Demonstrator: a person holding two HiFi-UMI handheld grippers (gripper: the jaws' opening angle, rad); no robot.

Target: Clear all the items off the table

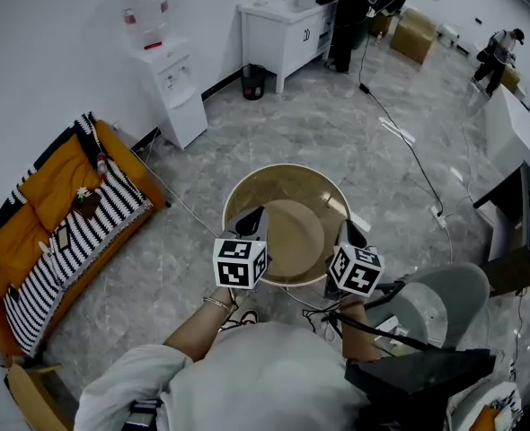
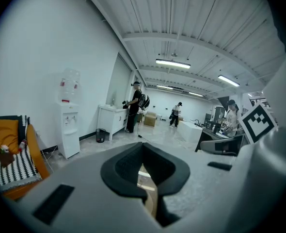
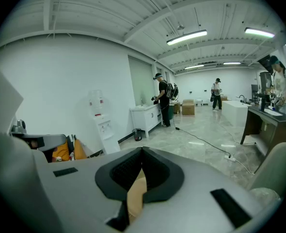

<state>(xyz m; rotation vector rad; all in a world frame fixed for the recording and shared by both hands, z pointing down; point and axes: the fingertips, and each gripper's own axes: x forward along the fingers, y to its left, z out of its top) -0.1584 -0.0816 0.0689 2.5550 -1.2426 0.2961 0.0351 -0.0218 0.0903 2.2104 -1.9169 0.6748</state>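
A round tan table with a raised rim stands in front of me in the head view. Over its middle is a flat round tan disc, held between both grippers. My left gripper is at the disc's left edge and my right gripper at its right edge. In the left gripper view the jaws are closed together with a thin tan edge showing between them. The right gripper view shows the same: the jaws are shut on a tan edge.
An orange sofa with a striped blanket is at the left. A water dispenser, a small bin and a white cabinet line the far wall. A cable runs across the floor. A grey chair stands close on my right.
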